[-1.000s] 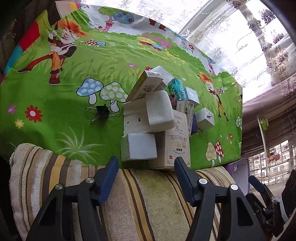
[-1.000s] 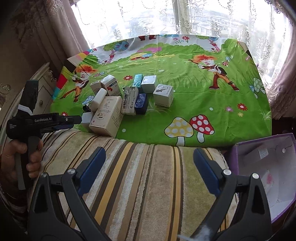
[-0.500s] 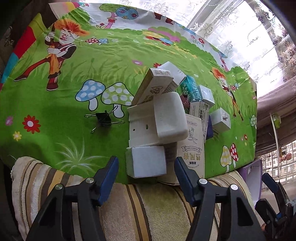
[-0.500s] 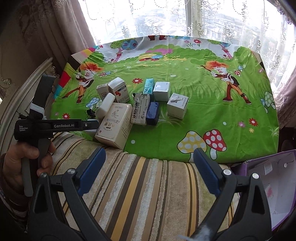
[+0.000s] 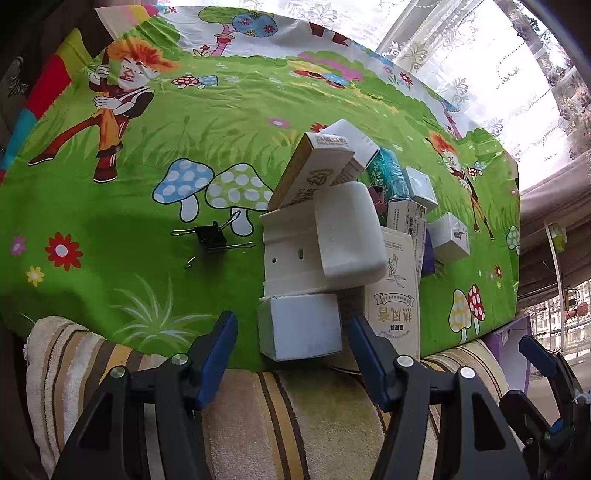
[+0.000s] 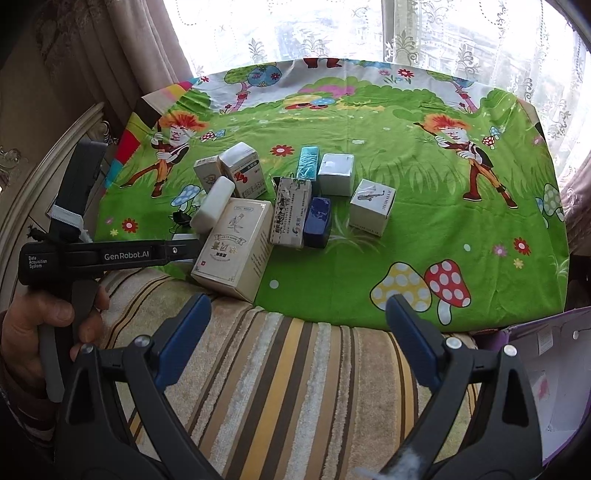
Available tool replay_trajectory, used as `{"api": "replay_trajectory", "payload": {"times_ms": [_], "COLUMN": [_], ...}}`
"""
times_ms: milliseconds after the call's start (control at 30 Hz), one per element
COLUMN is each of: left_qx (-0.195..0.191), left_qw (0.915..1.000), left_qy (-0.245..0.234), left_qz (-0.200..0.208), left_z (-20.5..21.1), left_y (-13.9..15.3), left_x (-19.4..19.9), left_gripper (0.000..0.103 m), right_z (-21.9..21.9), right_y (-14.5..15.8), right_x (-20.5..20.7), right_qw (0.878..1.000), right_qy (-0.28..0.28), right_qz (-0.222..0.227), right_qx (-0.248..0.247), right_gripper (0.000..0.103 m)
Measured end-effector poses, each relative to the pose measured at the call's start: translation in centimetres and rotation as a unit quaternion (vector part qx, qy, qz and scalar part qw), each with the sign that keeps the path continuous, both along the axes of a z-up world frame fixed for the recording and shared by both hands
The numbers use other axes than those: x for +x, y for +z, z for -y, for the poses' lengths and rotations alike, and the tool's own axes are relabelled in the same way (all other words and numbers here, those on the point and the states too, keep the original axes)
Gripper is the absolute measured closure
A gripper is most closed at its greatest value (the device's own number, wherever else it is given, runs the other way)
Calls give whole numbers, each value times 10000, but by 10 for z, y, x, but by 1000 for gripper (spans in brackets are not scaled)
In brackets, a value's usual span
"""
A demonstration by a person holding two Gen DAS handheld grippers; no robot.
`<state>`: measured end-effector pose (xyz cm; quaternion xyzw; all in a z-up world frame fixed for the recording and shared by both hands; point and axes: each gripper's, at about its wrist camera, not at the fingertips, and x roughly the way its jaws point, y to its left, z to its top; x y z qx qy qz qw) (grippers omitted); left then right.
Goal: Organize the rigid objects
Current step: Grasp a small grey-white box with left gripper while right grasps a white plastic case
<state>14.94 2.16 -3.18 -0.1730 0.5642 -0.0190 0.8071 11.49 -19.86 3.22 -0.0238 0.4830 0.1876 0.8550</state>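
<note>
White small box (image 5: pixel 300 326) — long axis crosswise

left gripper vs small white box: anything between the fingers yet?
Nothing yet. In the left wrist view the left gripper is open, the small white box just beyond its fingertips.

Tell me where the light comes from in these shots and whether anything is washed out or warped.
Right wrist view: daylight through the lace curtain blows out the window. Left wrist view: the same glare at upper right, a soft shadow on the green cloth at left, and fisheye bending of the edges in both.
</note>
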Motion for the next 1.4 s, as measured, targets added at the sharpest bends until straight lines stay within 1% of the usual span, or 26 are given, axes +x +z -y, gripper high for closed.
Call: {"api": "replay_trajectory", "payload": {"times_ms": [133,167,200,400,533,600,833,1033,1233,1300,1367,1400], "left_qx": [74,93,58,-128,-306,-457,-868,-1174,-1279,-1324,-1353,-1367], "left_qw": [9999,9998,9997,9997,9993,9988,9956,9901,9874,9867,9863,9860], "left_qy": [-124,-164,-199,-223,-223,-198,-64,30,97,111,115,118], "left_qz": [-76,-84,-101,-49,1,29,344,773,922,933,941,945], "left_z": [5,7,7,4,-4,-8,-24,-35,-38,-39,-40,-41], "left_y": [-5,-6,-8,-9,-7,-6,6,17,20,19,18,18], "left_x": [3,3,3,0,-8,-12,-37,-68,-75,-75,-76,-75], "left_gripper": [41,47,58,58,59,59,61,61,61,61,61,61], "right_z": [-9,-12,-15,-43,-72,-89,-135,-150,-168,-171,-172,-172], "right_y": [-1,0,0,5,8,7,-13,-31,-44,-48,-51,-52], "right_x": [7,10,13,32,46,51,62,74,78,80,81,82], "right_qw": [10000,10000,10000,9997,9979,9962,9892,9845,9755,9737,9728,9728], "right_qy": [35,39,43,83,199,290,660,749,873,887,908,924], "right_qz": [1,2,5,144,355,417,383,179,285,264,254,237], "right_qx": [-35,-36,-29,-172,-510,-701,-1255,-1576,-2001,-2083,-2116,-2111], "right_gripper": [6,6,6,6,6,6,6,6,6,8,17,20]}}
